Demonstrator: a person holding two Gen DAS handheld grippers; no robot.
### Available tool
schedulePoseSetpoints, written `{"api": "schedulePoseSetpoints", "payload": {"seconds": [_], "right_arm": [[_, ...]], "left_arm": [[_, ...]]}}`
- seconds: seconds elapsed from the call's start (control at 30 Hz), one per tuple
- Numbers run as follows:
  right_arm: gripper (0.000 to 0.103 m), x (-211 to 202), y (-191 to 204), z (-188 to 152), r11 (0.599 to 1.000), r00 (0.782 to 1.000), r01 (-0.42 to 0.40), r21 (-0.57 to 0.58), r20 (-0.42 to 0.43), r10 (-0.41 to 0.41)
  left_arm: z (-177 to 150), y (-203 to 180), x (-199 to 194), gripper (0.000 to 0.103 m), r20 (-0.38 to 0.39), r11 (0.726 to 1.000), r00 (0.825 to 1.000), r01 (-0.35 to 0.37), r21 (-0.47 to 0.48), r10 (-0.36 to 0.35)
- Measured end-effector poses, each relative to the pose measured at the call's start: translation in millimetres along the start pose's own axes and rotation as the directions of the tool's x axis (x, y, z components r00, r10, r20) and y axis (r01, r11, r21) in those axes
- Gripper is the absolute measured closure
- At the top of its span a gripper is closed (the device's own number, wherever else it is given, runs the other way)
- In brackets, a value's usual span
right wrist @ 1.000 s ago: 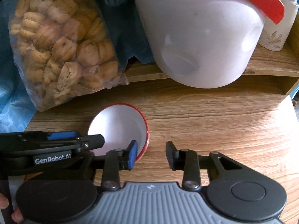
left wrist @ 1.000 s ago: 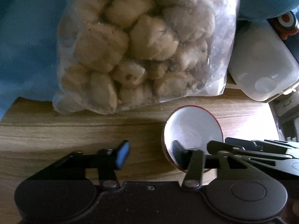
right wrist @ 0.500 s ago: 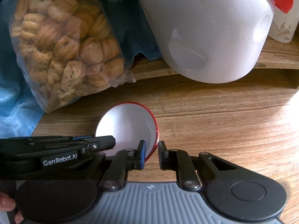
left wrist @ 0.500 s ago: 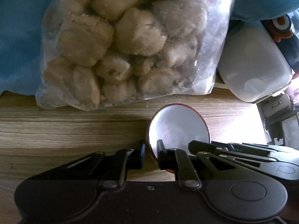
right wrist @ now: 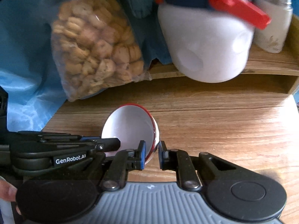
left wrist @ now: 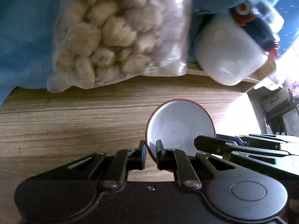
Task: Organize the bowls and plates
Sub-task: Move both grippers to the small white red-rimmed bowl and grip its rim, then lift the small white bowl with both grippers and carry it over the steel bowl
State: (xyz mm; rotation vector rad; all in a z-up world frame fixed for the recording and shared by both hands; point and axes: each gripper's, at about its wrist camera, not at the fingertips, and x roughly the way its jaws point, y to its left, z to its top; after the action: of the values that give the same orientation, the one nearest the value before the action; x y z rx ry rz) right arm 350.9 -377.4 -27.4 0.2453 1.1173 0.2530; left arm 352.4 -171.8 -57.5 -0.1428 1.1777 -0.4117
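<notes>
Lifted and tilted since before, white red-rimmed bowl, both tongs pinching its rim

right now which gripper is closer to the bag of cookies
Left. The left gripper pinches the bowl rim on the side toward the cookie bag; the right gripper pinches the opposite rim, nearer the white jug.

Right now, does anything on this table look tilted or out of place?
Yes. The red-rimmed bowl sits tilted, its opening tipped sideways, because both the left gripper and right gripper pinch its rim. The snack bag looks intact, nothing spilled.
</notes>
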Motion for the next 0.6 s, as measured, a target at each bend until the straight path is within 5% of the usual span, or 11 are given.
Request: {"api": "schedulePoseSetpoints", "payload": {"seconds": [0.6], "right_arm": [[0.087, -82.2, -33.9, -48.0, 0.996, 0.995, 0.03, 0.079, 0.095, -0.037]], "left_arm": [[-27.6, -80.7, -6.3, 0.093, 0.028, 0.993, 0.998, 0.059, 0.107, -0.062]]}}
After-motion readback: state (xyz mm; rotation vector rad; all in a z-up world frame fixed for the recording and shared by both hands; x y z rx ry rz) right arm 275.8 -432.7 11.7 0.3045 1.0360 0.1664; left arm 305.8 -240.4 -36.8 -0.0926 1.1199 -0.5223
